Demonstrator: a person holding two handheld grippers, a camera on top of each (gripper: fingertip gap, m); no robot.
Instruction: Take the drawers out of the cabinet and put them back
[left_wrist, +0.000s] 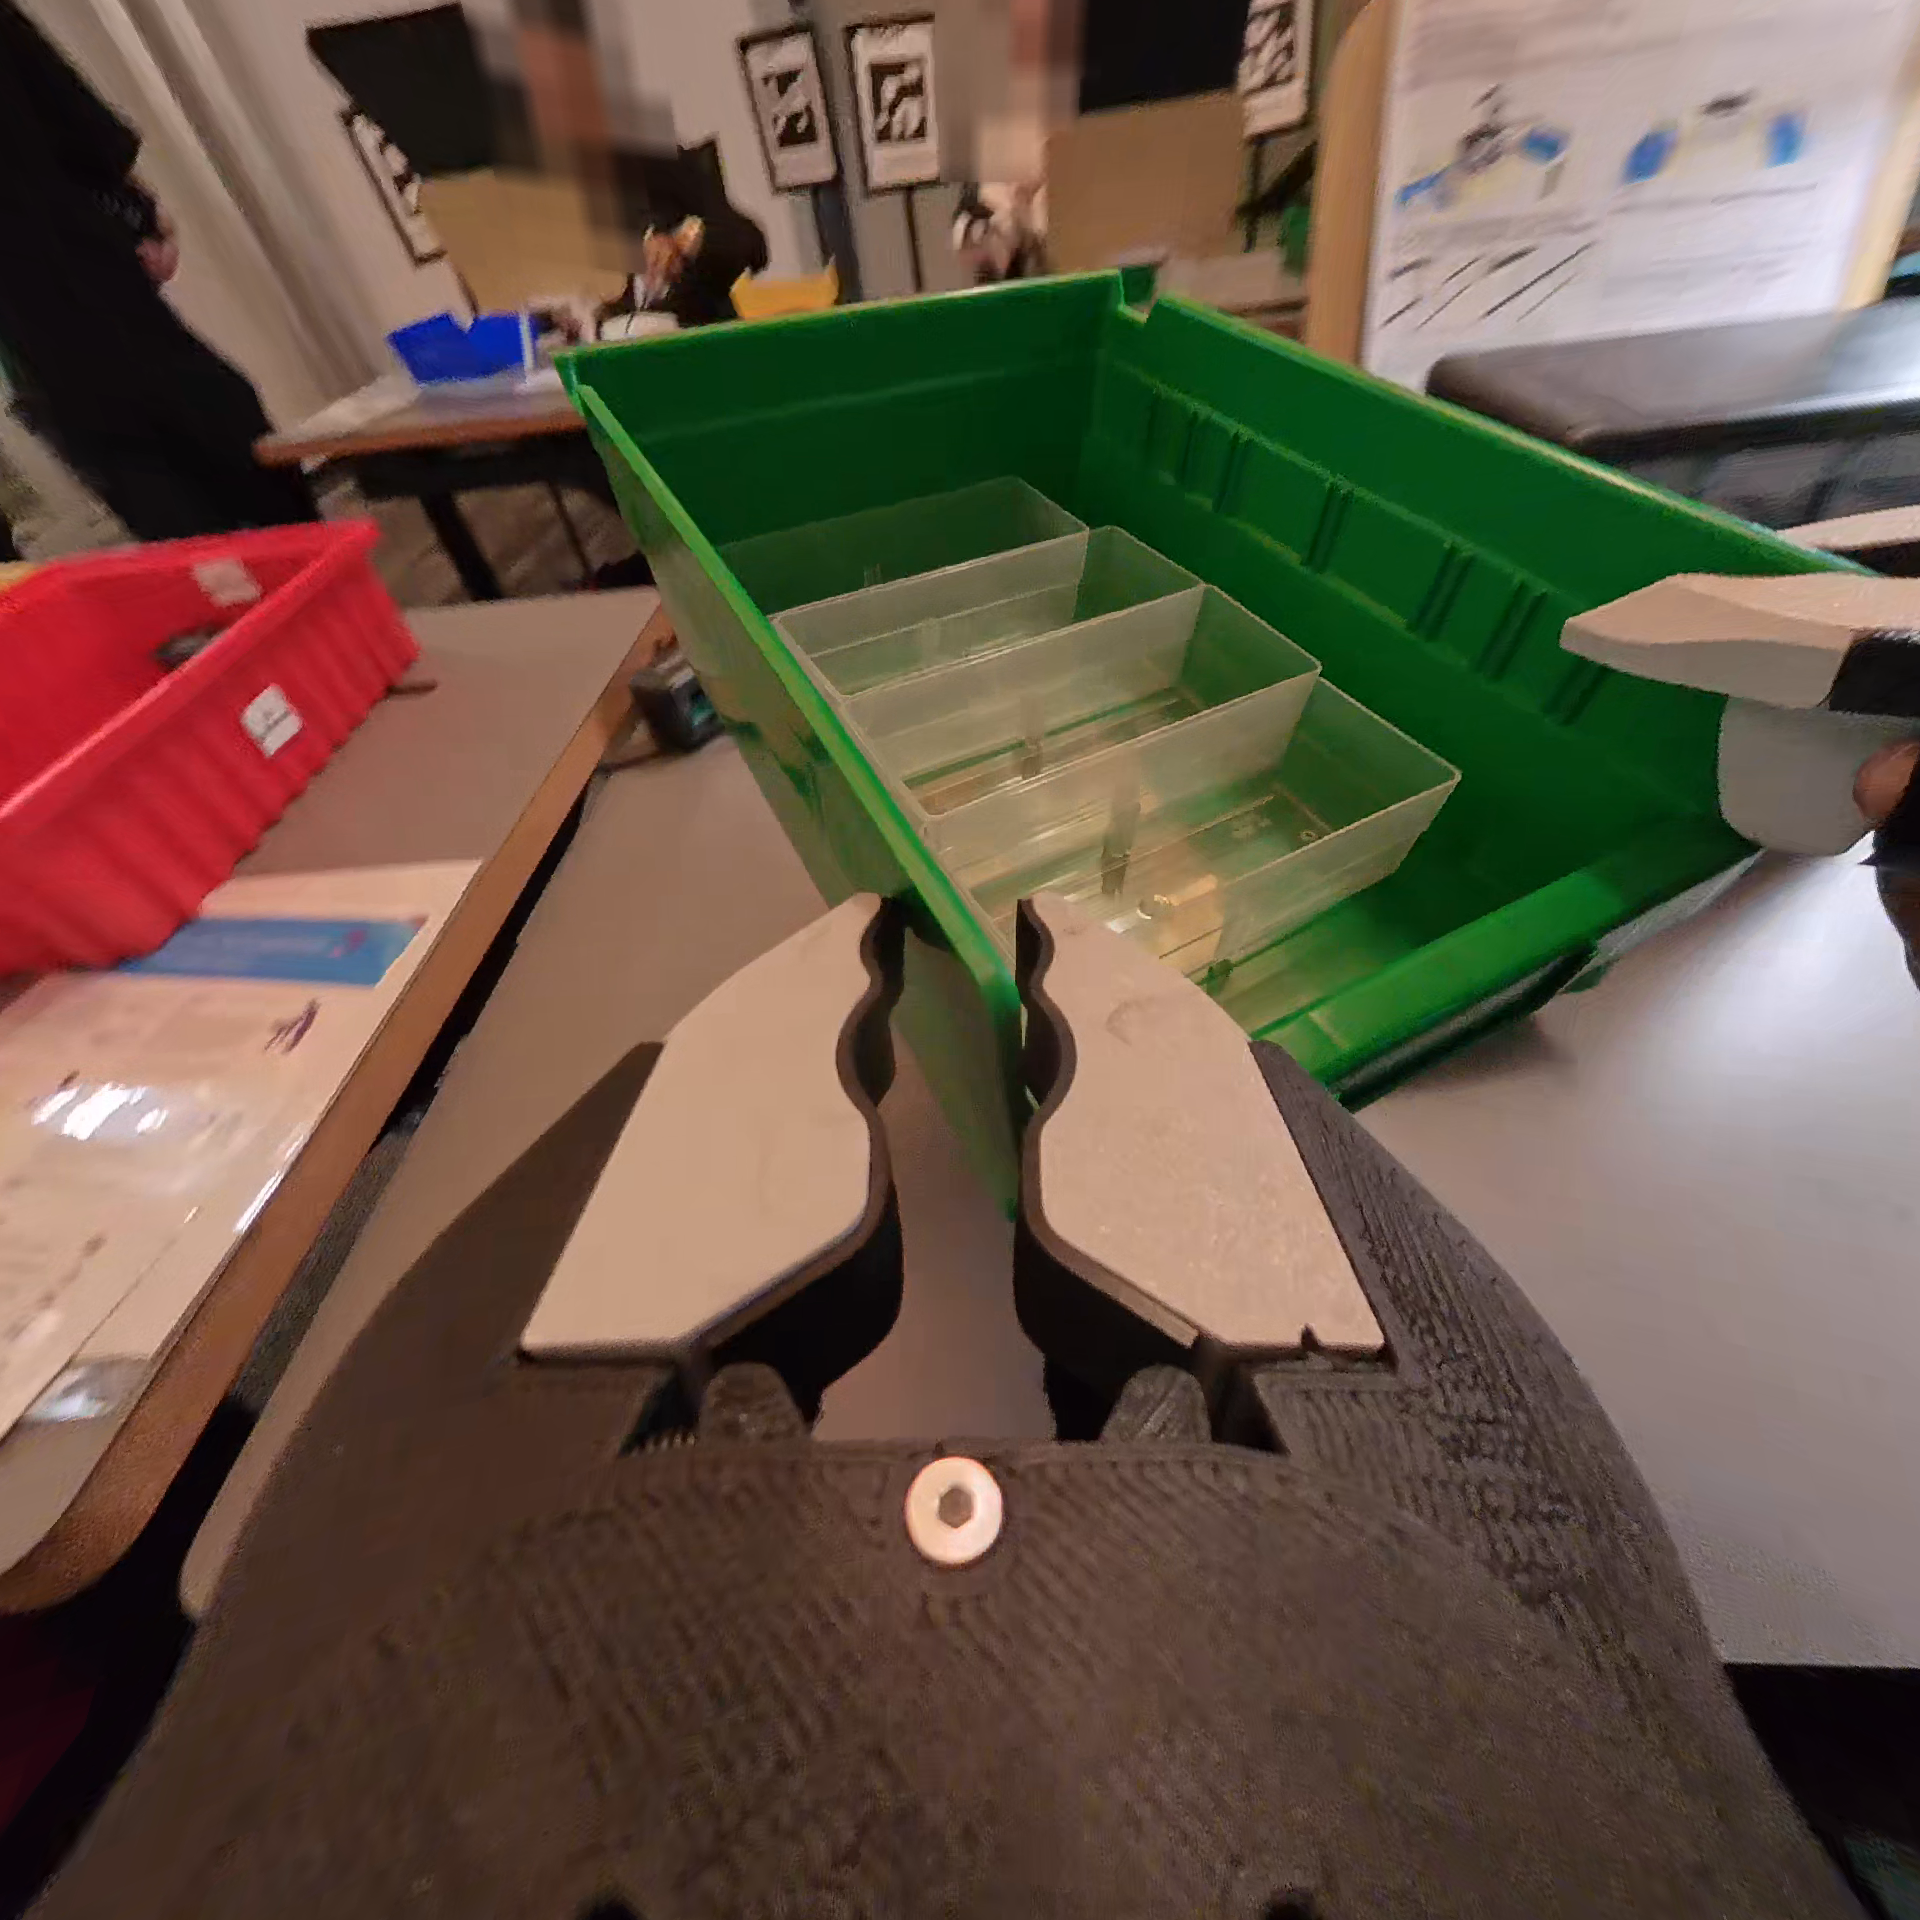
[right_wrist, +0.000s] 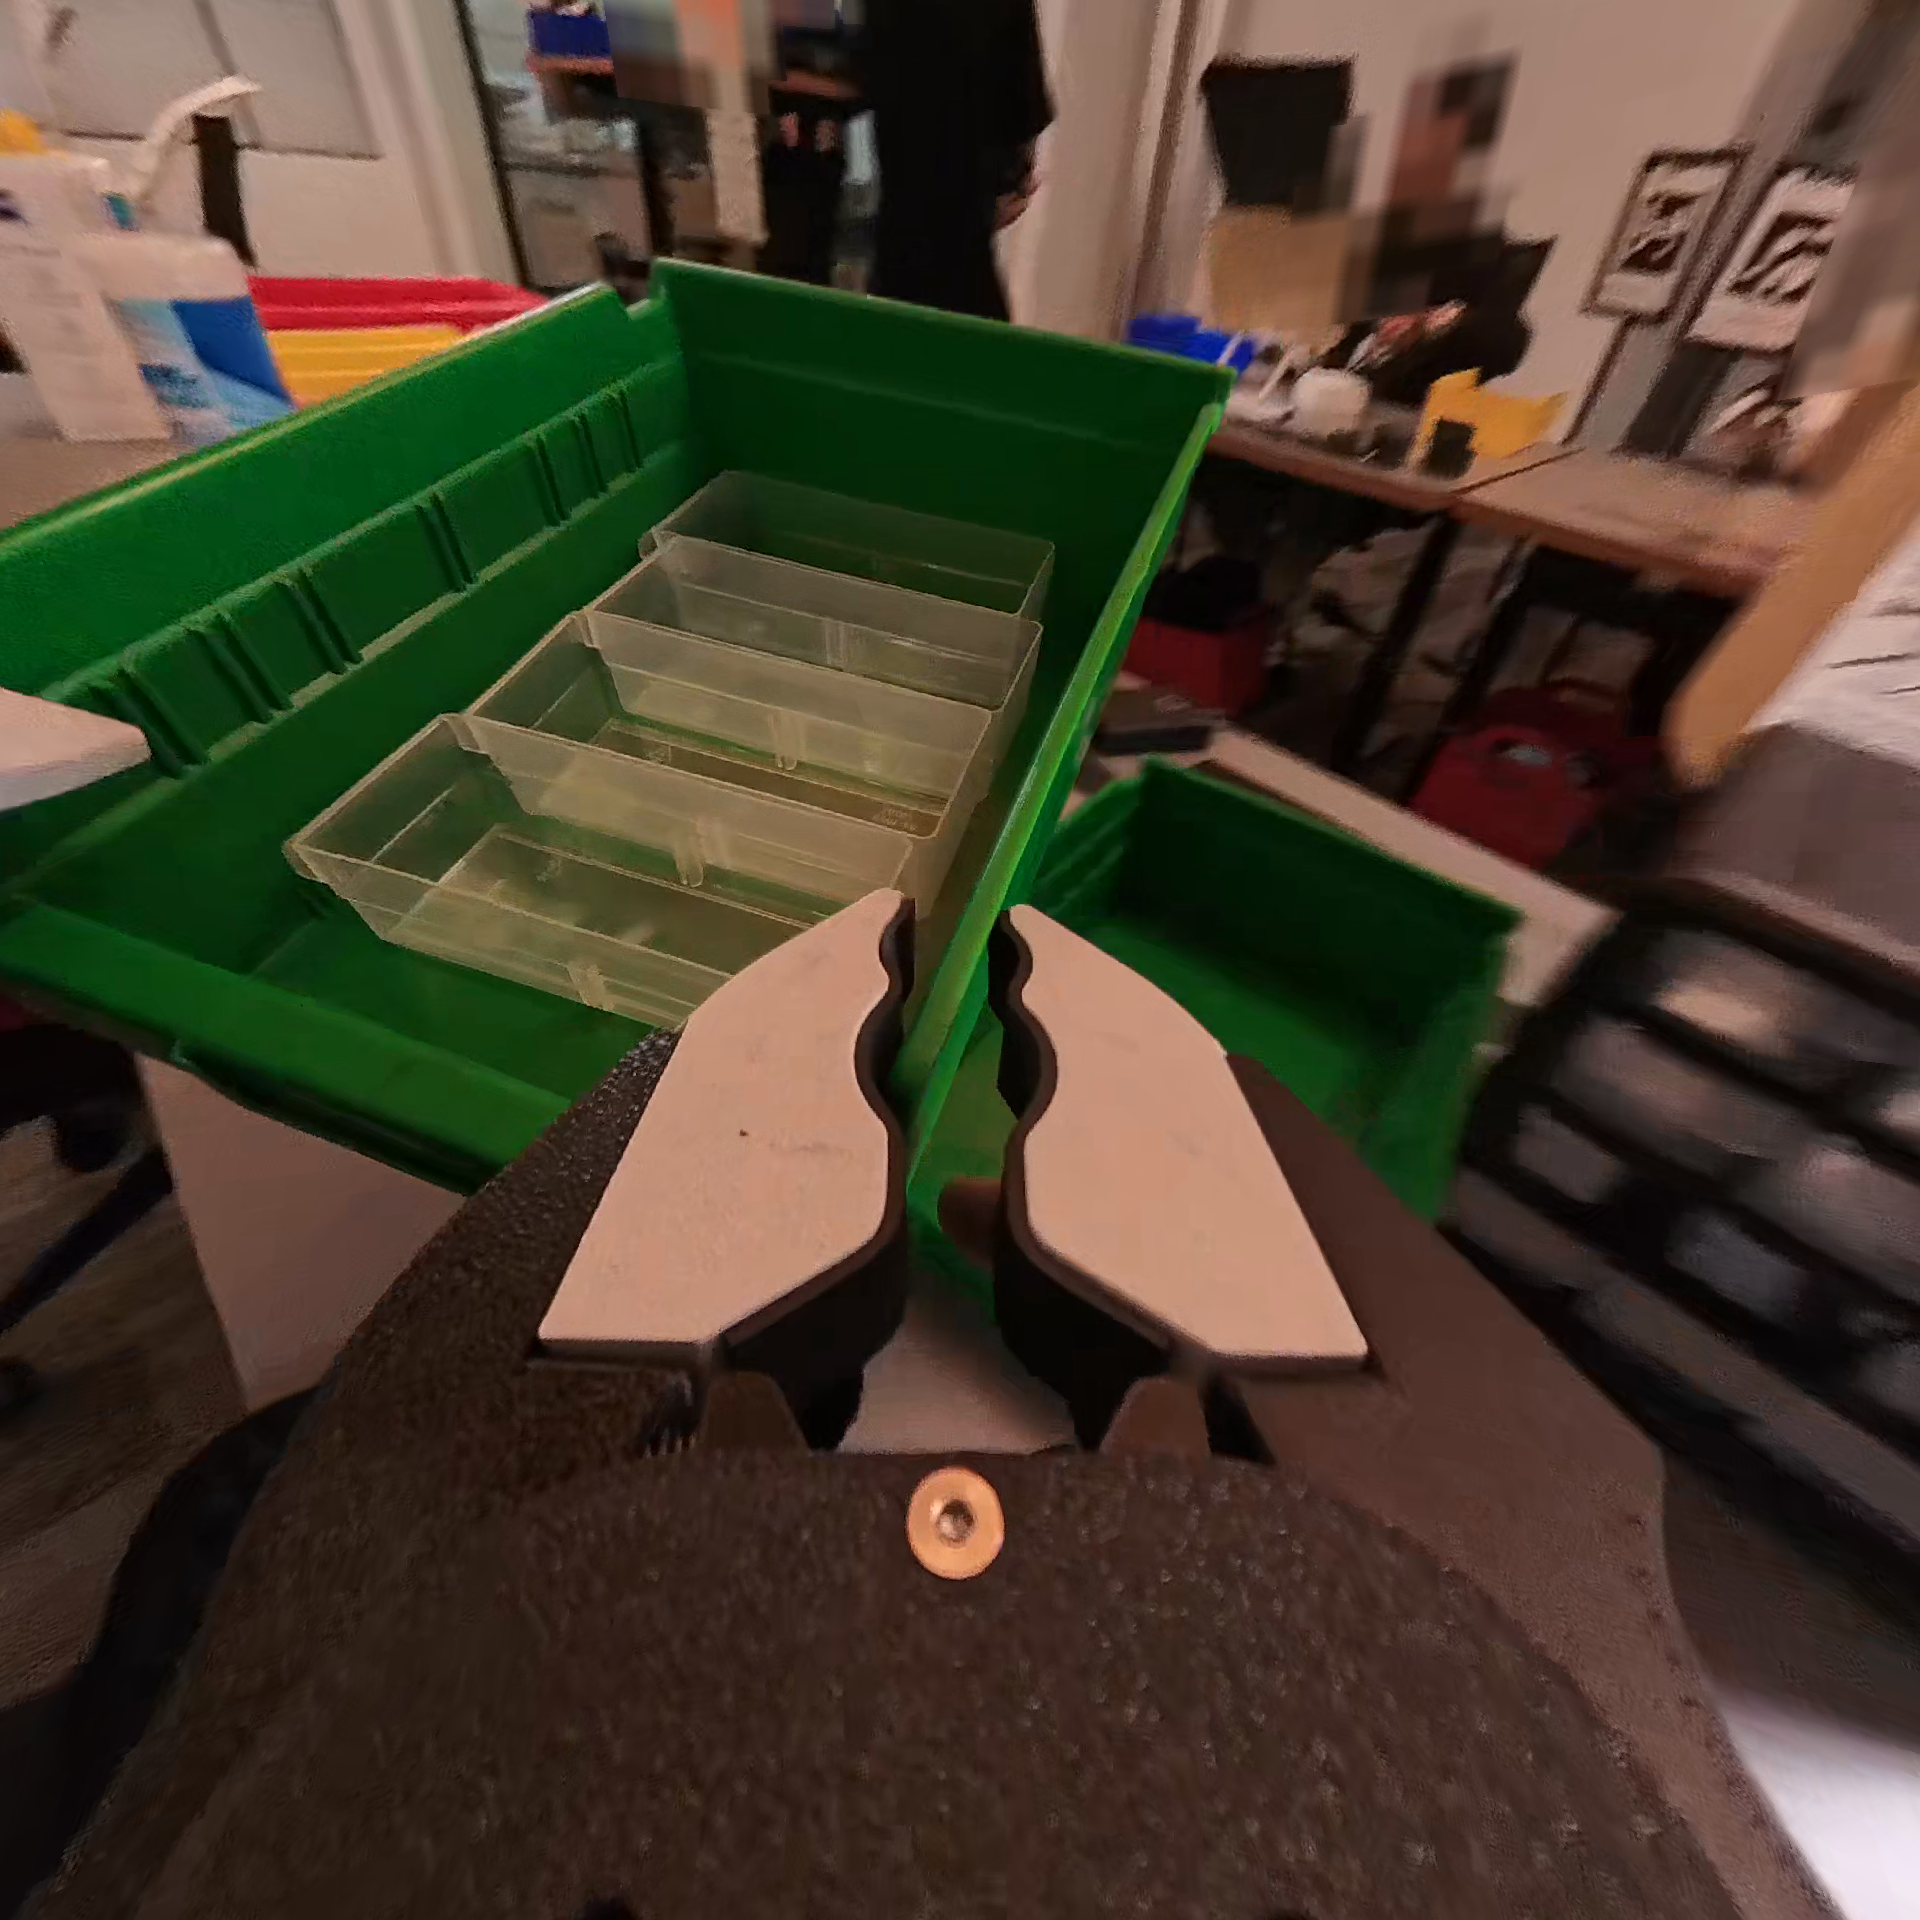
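The clear drawers (right_wrist: 665, 769) sit in a row inside the green bin (left_wrist: 1351, 540), four that I can count, each overlapping the next like tiles, and the row runs along the bin's long axis from roughly 6 o'clock up toward 12 in both wrist views. I have the bin gripped on both long walls: my left gripper (left_wrist: 951, 914) is closed down on the wall nearest it, with the green edge pinched between the pads, and my right gripper (right_wrist: 951, 909) is narrowed the same way on the opposite wall. In the left wrist view the drawers lie just past my tips toward 1 o'clock; in the right wrist view they lie toward 11 o'clock, so they sit between the two tools, about equally near to each. The bin looks tilted and, I think, partly off the grey table (left_wrist: 1662, 1299), though the blur makes that hard to confirm. A second, smaller green bin (right_wrist: 1278, 987) sits at 3 o'clock of my right tips, and beyond it at 4 o'clock a dark cabinet (right_wrist: 1714, 1143) with rows of drawer fronts. A red bin (left_wrist: 187, 727) rests at 9 o'clock on the left.
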